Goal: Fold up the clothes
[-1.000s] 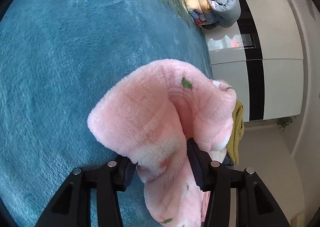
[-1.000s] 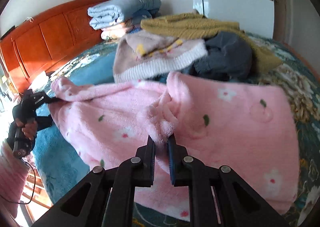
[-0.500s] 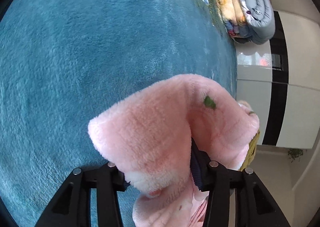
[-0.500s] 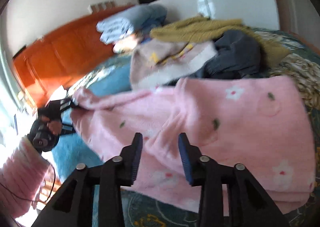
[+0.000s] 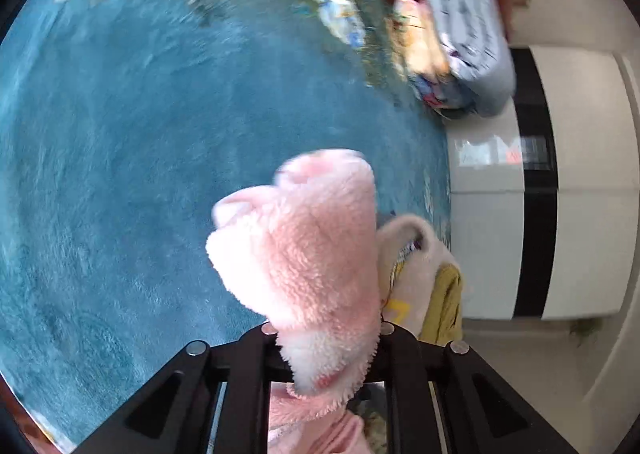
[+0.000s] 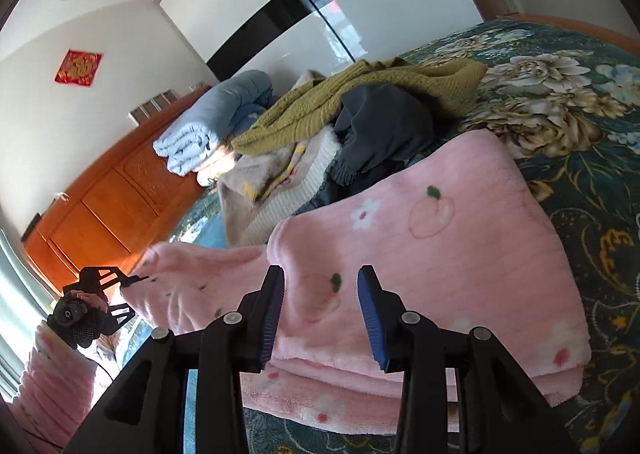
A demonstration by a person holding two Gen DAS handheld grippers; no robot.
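The left tongs (image 5: 326, 334) pinch a bunched end of the pink fleece garment (image 5: 304, 254), holding it above the teal bedspread (image 5: 120, 174), while the right tongs (image 6: 320, 310) stand spread apart with nothing between them, just above the folded part of that garment (image 6: 440, 254). The garment lies across the bed near its foot edge, its far end stretched toward the left tongs (image 6: 100, 286), with a pile of a mustard knit (image 6: 360, 94), a grey piece (image 6: 384, 122) and a cream sweater (image 6: 280, 182) just behind it, and folded blue quilts (image 6: 212, 122) by the wooden headboard (image 6: 100, 206)
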